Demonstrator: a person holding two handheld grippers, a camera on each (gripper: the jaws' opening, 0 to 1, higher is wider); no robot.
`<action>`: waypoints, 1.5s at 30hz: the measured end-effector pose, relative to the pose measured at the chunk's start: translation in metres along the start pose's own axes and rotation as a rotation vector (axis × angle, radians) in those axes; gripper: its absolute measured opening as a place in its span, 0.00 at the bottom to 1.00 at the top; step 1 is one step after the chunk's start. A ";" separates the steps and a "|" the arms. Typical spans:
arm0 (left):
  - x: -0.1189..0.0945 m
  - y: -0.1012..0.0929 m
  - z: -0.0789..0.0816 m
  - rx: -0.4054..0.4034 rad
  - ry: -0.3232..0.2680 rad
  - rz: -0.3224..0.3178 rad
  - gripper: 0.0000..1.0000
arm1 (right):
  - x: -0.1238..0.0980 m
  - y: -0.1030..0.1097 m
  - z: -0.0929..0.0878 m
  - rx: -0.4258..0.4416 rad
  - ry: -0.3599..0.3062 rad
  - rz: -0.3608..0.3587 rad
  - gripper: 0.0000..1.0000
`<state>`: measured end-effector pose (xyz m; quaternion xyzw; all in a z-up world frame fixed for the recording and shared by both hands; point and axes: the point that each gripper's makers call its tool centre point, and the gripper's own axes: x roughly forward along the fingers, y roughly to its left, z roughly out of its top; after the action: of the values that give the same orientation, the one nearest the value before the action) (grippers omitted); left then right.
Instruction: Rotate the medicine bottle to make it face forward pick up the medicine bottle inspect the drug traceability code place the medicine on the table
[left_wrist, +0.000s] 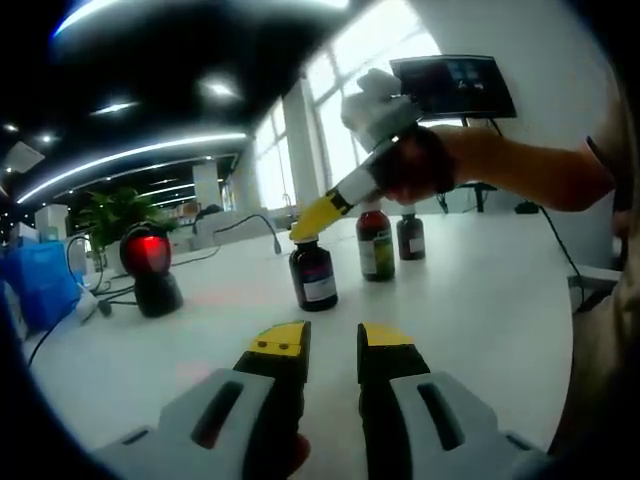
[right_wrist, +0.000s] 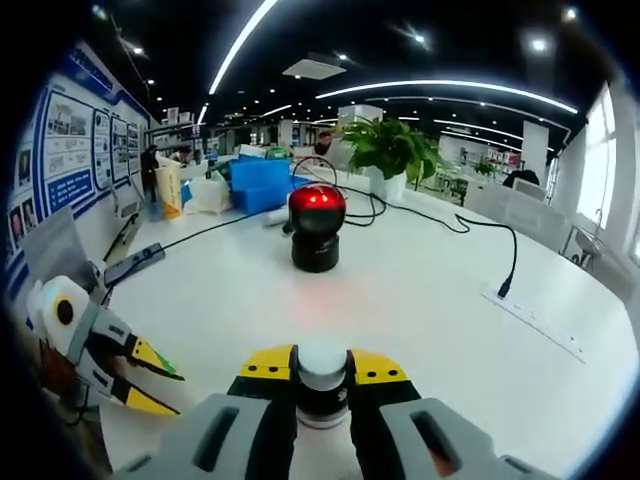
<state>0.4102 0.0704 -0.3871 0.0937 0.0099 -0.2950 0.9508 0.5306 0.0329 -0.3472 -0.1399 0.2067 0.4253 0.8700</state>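
Fingers (right_wrist: 322, 372) clamp medicine bottle (right_wrist: 322, 385); open table (right_wrist: 420, 300) beyond.

At bottom centre, the right gripper (right_wrist: 322, 372) clamps a white-capped medicine bottle (right_wrist: 322, 384). A red-lit barcode scanner (right_wrist: 316, 227) stands mid-frame on the white table (right_wrist: 420, 300); the left gripper (right_wrist: 160, 388) shows lower left.

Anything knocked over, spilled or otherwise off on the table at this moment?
Nothing stands out. Three medicine bottles stand upright on the white table, no spill. The right gripper is closed on the nearest bottle's white cap. The scanner glows red, upright. The left gripper is open, apart from the bottles.
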 end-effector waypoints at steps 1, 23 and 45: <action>0.000 0.000 0.000 0.000 -0.001 0.000 0.11 | 0.000 0.000 0.000 -0.001 -0.002 0.000 0.15; 0.000 0.000 0.000 -0.001 -0.002 0.000 0.11 | -0.023 0.000 0.010 0.003 -0.099 -0.001 0.14; 0.000 0.000 -0.001 0.002 0.002 0.002 0.11 | -0.079 0.006 -0.020 -0.012 -0.148 -0.056 0.00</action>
<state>0.4104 0.0707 -0.3877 0.0950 0.0104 -0.2941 0.9510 0.4772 -0.0253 -0.3276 -0.1192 0.1354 0.4111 0.8935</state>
